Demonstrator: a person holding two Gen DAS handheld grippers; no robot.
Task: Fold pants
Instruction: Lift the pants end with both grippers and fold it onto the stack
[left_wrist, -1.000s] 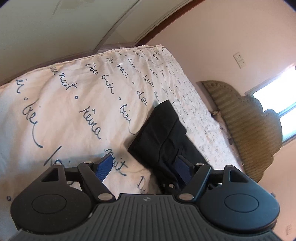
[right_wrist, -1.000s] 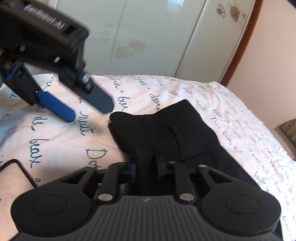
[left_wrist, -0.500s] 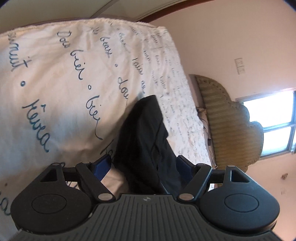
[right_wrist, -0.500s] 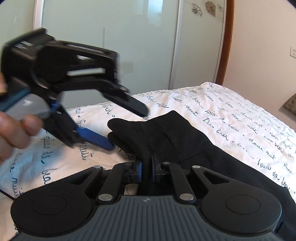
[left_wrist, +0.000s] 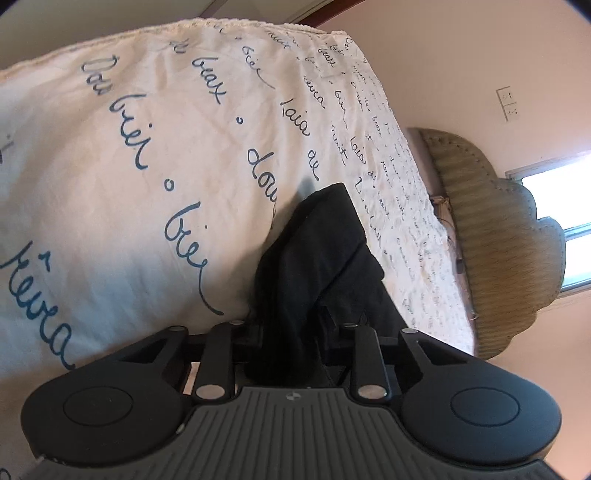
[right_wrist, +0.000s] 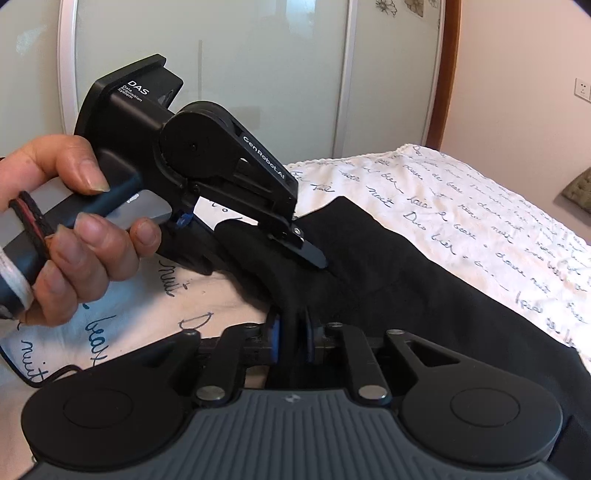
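Black pants (right_wrist: 406, 280) lie on the white bedspread (right_wrist: 461, 206) printed with blue script. My left gripper (right_wrist: 303, 258), held by a person's hand (right_wrist: 74, 229), sits at the pants' near-left edge. Its jaws are closing, and a bunched fold of the pants (left_wrist: 325, 258) fills the space between them. In the left wrist view the left gripper (left_wrist: 295, 328) has its fingertips buried in that cloth. My right gripper (right_wrist: 291, 338) is at the pants' near edge. Its jaws are opening slightly, with a thin fold of black cloth still between the blue pads (right_wrist: 275, 339).
The bedspread (left_wrist: 129, 166) stretches wide to the left of the pants. A padded headboard (left_wrist: 498, 240) and a window (left_wrist: 569, 229) are at the far right. Glass wardrobe doors (right_wrist: 240, 74) stand behind the bed. A black cable (right_wrist: 48, 376) trails on the bed at the near left.
My left gripper has come down over the pants' edge and its wide-open jaws have drawn in around the cloth. My right gripper has rolled a little and kept its hold.
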